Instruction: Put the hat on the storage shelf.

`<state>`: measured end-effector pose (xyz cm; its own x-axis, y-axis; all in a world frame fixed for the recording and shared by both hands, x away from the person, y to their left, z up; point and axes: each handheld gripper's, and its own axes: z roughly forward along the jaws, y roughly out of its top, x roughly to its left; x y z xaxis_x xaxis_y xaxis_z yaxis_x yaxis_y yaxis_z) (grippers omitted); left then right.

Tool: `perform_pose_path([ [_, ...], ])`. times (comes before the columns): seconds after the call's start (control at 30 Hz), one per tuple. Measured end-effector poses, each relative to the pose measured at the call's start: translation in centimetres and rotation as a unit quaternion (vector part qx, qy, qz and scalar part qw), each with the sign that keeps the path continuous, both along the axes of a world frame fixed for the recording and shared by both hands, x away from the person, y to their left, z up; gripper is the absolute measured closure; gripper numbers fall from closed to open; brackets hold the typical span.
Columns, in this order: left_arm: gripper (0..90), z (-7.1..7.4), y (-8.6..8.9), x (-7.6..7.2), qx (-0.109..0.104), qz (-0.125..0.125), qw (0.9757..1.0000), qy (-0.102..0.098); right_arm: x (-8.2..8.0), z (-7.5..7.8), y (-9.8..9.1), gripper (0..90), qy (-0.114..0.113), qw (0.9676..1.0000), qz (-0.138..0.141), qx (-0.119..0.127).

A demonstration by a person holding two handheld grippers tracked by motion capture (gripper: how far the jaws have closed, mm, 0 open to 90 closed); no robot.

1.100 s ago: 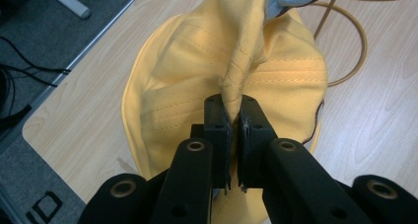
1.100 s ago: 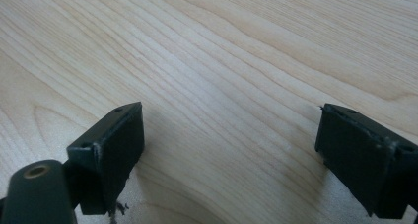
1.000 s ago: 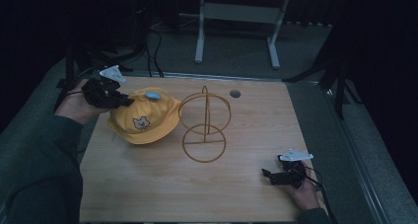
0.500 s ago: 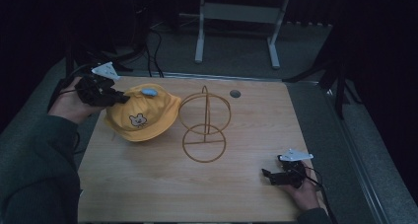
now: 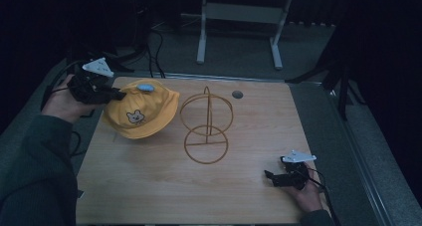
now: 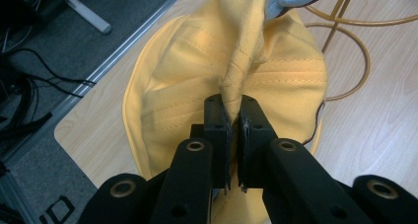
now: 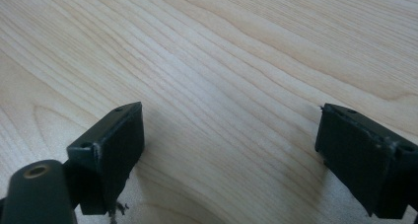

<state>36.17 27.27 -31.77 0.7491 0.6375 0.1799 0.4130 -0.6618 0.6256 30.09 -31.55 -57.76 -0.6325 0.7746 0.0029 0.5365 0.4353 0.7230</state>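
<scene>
A yellow child's hat point(image 5: 139, 114) with a small bear patch and a blue tab hangs lifted above the table's far left part. My left gripper point(image 5: 115, 92) is shut on a pinched fold of the yellow hat point(image 6: 231, 66) at its left side. Beside the hat stands a gold wire hat stand point(image 5: 206, 129), with a round base and hooped top. My right gripper point(image 5: 271, 178) rests low over the wood near the front right corner. Its jaws stand wide apart in the right gripper view point(image 7: 229, 155), with bare wood between them.
The wooden table point(image 5: 149, 196) has a small round cable hole point(image 5: 237, 94) at the far middle. Past the far edge are grey floor, cables and a white frame's legs point(image 5: 239, 17). A dark sleeve point(image 5: 35, 171) crosses the front left.
My left gripper has pulled the hat up and to the left, away from the stand. The right gripper has stayed where it was.
</scene>
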Motion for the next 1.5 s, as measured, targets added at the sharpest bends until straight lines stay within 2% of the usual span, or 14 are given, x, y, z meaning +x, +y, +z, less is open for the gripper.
perform_pose_path([
  [0.57,85.0,1.4,0.2,-0.2,-0.009,0.004,0.9997,-0.022,0.0,0.0,0.0,11.2,0.000,1.0000,0.000,0.000],
  [0.93,85.0,2.2,0.5,-0.4,-0.020,0.005,0.9994,-0.028,0.0,0.0,0.0,11.2,0.001,1.0000,0.000,0.000],
  [1.5,85.0,3.5,-0.1,-0.7,-0.033,-0.013,0.9986,-0.038,0.0,0.0,0.0,11.2,0.001,1.0000,0.000,-0.001],
])
